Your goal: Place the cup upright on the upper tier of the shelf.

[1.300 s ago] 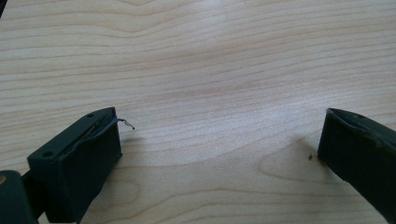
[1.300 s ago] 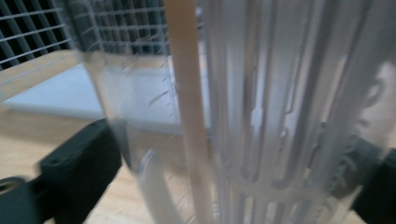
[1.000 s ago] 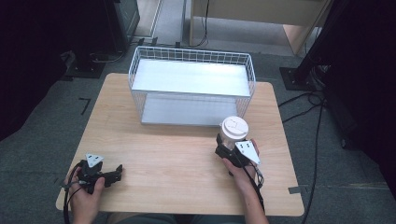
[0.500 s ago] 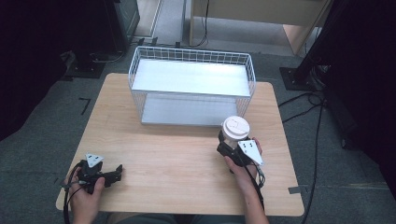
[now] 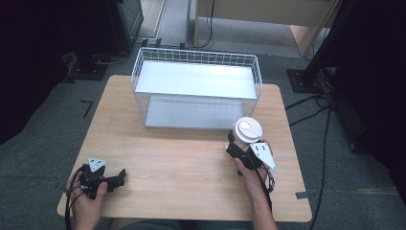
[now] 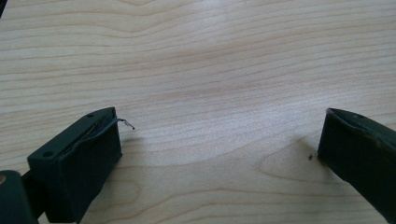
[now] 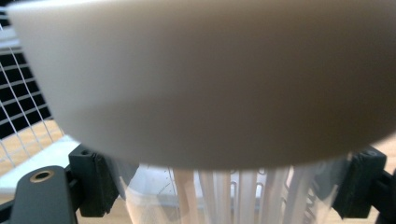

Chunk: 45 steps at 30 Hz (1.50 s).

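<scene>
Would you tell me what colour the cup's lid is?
White; the cup's round plastic lid shows best in the high view.

no readable text or labels.

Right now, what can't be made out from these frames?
- Cup contents: the white lid covers the top in the high view and right gripper view.
- Cup base, and whether it touches the table: cut off by the bottom edge in the right gripper view, hidden behind the right tongs in the high view.
- Lid marking: too small in the high view.
- Basket lower shelf, back part: hidden under the upper shelf.
</scene>
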Motion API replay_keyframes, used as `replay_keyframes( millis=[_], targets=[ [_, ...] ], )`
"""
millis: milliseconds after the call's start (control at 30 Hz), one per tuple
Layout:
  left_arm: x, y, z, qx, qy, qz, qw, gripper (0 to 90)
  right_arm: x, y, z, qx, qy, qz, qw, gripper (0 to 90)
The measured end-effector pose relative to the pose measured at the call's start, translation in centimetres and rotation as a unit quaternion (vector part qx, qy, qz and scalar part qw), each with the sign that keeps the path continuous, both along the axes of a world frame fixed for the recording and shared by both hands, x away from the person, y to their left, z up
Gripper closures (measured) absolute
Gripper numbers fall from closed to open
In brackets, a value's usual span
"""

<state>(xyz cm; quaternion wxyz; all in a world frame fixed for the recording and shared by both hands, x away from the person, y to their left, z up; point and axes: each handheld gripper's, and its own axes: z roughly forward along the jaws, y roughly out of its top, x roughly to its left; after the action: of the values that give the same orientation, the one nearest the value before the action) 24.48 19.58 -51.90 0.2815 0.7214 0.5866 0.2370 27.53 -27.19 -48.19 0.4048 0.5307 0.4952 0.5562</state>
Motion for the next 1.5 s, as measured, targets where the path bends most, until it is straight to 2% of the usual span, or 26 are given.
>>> replay_keyframes(
  millis=[533, 967, 1367, 1500],
  targets=[
    [0.0, 0.0, 0.0, 0.000, 0.000, 0.000, 1.0000, 0.0, 0.1, 1.0, 4.9, -0.013, -0.047, 0.005, 0.9988, 15.3],
    [0.0, 0.0, 0.0, 0.000, -0.001, 0.000, 1.0000, 0.0, 0.6, 2.3, 9.0, -0.045, -0.078, 0.009, 0.9958, 15.4],
    [0.0, 0.0, 0.0, 0.000, -0.001, 0.000, 1.0000, 0.0, 1.9, 3.1, 13.6, -0.037, -0.101, 0.015, 0.9941, 15.5],
    [0.0, 0.0, 0.0, 0.001, 0.000, -0.001, 1.0000, 0.0, 2.1, 3.5, 14.6, -0.034, -0.108, 0.021, 0.9933, 15.5]
  ],
)
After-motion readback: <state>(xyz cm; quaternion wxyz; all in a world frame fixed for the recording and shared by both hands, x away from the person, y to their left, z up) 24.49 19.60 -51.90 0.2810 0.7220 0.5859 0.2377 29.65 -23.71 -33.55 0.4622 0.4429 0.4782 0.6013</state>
